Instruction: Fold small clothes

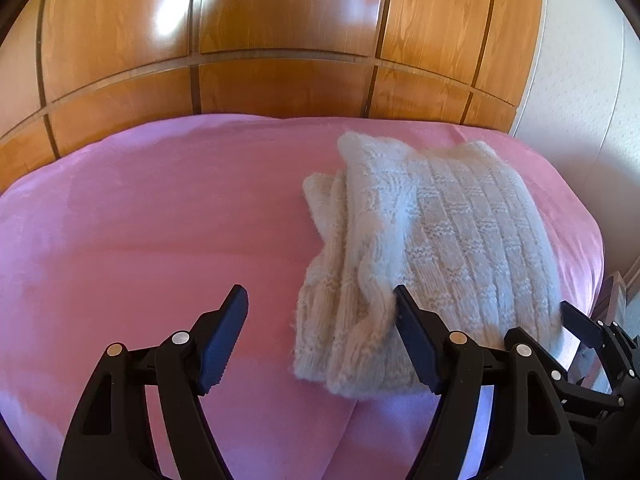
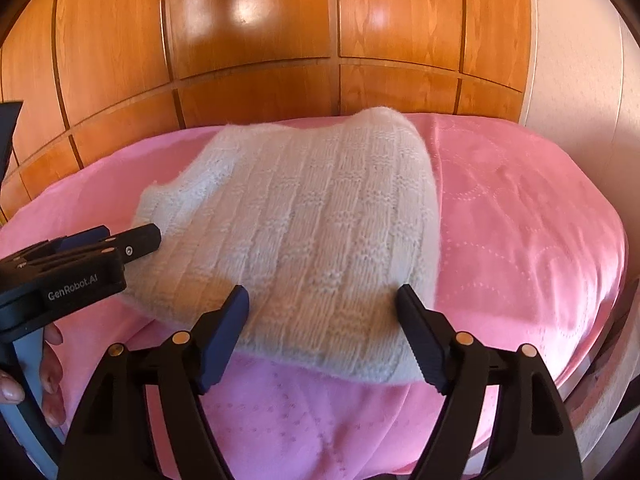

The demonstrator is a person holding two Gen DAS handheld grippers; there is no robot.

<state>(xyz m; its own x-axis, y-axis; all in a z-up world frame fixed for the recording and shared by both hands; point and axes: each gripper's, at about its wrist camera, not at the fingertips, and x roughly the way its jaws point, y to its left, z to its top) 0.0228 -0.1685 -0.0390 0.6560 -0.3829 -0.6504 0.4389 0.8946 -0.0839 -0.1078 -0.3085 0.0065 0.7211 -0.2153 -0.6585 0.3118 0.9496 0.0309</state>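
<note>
Jaws apart over ribbed knit sweater (image 1: pixel 436 236)

Bright, warm daylight fills both views. White glare patches sit on the glossy wooden wardrobe doors (image 1: pixel 280 28) above the pink bedspread (image 1: pixel 140 220). Fisheye distortion bows the door seams and darkens the corners. The white knitted garment (image 2: pixel 312 232) looks slightly soft in the right wrist view.

A home bedroom: pink-covered bed (image 1: pixel 160 240) before wooden wardrobe doors (image 1: pixel 280 20).
</note>
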